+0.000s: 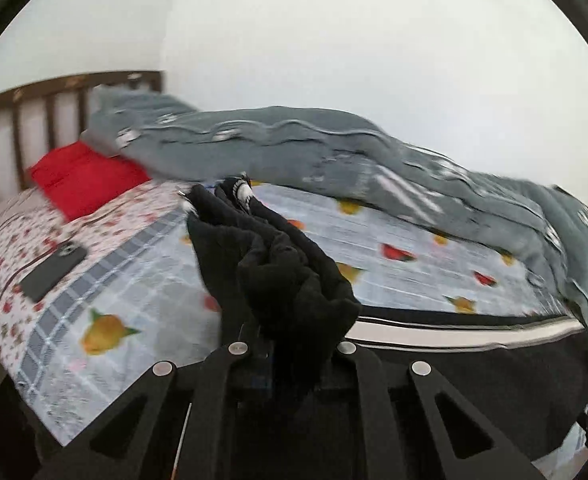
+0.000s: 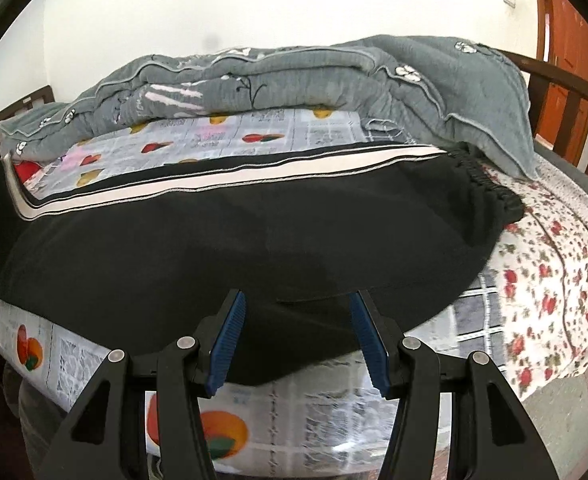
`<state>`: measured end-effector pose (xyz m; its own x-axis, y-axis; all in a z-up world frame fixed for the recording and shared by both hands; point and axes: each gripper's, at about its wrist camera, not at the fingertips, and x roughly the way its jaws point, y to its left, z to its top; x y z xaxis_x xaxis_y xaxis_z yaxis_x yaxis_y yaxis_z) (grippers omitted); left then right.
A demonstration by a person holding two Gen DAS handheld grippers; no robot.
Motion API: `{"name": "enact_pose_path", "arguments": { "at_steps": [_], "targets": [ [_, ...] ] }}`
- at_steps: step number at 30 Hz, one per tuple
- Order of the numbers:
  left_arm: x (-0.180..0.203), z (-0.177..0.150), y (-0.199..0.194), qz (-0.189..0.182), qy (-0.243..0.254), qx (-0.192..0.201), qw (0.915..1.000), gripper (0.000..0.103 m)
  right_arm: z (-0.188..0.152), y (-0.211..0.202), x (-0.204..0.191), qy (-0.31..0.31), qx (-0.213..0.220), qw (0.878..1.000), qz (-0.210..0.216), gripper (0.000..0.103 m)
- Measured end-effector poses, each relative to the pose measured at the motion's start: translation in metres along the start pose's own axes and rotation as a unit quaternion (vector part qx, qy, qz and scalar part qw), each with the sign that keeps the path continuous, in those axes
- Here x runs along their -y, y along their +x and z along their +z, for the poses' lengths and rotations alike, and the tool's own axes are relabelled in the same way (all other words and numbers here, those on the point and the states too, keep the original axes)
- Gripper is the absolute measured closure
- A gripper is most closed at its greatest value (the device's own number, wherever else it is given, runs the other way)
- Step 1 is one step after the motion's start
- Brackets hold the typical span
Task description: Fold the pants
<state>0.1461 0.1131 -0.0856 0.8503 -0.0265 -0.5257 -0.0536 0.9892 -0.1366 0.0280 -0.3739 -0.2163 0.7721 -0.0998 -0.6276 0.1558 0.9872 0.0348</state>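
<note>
**Left wrist view: black pants bunched in one gripper, spread flat before the other**

Left wrist cam is showing the left gripper point(image 1: 290, 344) clamping a bunched wad of the black pants point(image 1: 278, 264), fabric lifting off the bed and hiding the fingertips. From that wad the garment is trailing right along the near edge of the mattress, w/ a white side stripe point(image 1: 453, 330) running along it. A dark phone point(image 1: 52, 270) is lying on the floral part of the bedsheet point(image 1: 142, 280) at left, well apart from the pants; a red cloth point(image 1: 82, 178) is sitting near the wooden headboard point(image 1: 26, 120). A grey quilt point(image 1: 333, 144) is piling along the far side by the white wall. Frame is blurry.

Right wrist cam is showing the right gripper point(image 2: 297, 340) w/ jaws standing wide apart, blue pads point(image 2: 230, 336) bare, hovering at the near hem of the pants, holding nothing. Pants are lying mostly flat across the bed, elastic waistband point(image 2: 489, 188) at right, striped edge toward the quilt. An orange-brown door point(image 2: 565, 60) is showing at far right.
</note>
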Motion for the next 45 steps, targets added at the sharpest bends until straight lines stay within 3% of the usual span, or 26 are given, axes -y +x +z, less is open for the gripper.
{"name": "enact_pose_path", "arguments": {
  "at_steps": [7,12,18,24,26,28,37,39,45],
  "targets": [
    [0.095,-0.030,0.008,-0.047,0.060,-0.020,0.9969,0.092,-0.014,-0.017,0.026,0.021,0.007,1.000,0.002,0.048],
    [0.158,-0.076,0.021,-0.092,0.090,-0.064,0.9896,0.092,-0.023,-0.023,0.039,0.021,0.006,1.000,0.001,0.048],
    [0.196,-0.120,0.028,-0.117,0.127,-0.107,0.9791,0.092,-0.034,-0.018,0.046,0.022,-0.005,1.000,-0.001,0.048],
    [0.187,-0.120,0.024,-0.139,0.137,-0.128,0.9725,0.089,-0.037,-0.014,0.042,0.025,-0.011,1.000,0.003,0.048],
    [0.182,-0.117,0.024,-0.149,0.129,-0.139,0.9705,0.076,-0.035,-0.013,0.038,0.022,-0.011,1.000,0.006,0.048],
    [0.177,-0.112,0.023,-0.161,0.123,-0.141,0.9691,0.055,-0.032,-0.013,0.031,0.017,-0.010,1.000,0.008,0.048],
    [0.117,-0.090,-0.014,-0.196,0.115,-0.074,0.9711,0.032,0.002,-0.015,-0.020,-0.009,0.005,0.999,0.050,0.048],
    [0.094,-0.082,-0.020,-0.183,0.102,-0.053,0.9763,0.030,0.010,-0.013,-0.035,-0.014,0.006,0.998,0.064,0.048],
    [0.038,-0.070,-0.012,-0.127,0.069,-0.052,0.9882,0.030,0.028,-0.003,-0.090,-0.032,0.007,0.992,0.123,0.048]
  ]
}}
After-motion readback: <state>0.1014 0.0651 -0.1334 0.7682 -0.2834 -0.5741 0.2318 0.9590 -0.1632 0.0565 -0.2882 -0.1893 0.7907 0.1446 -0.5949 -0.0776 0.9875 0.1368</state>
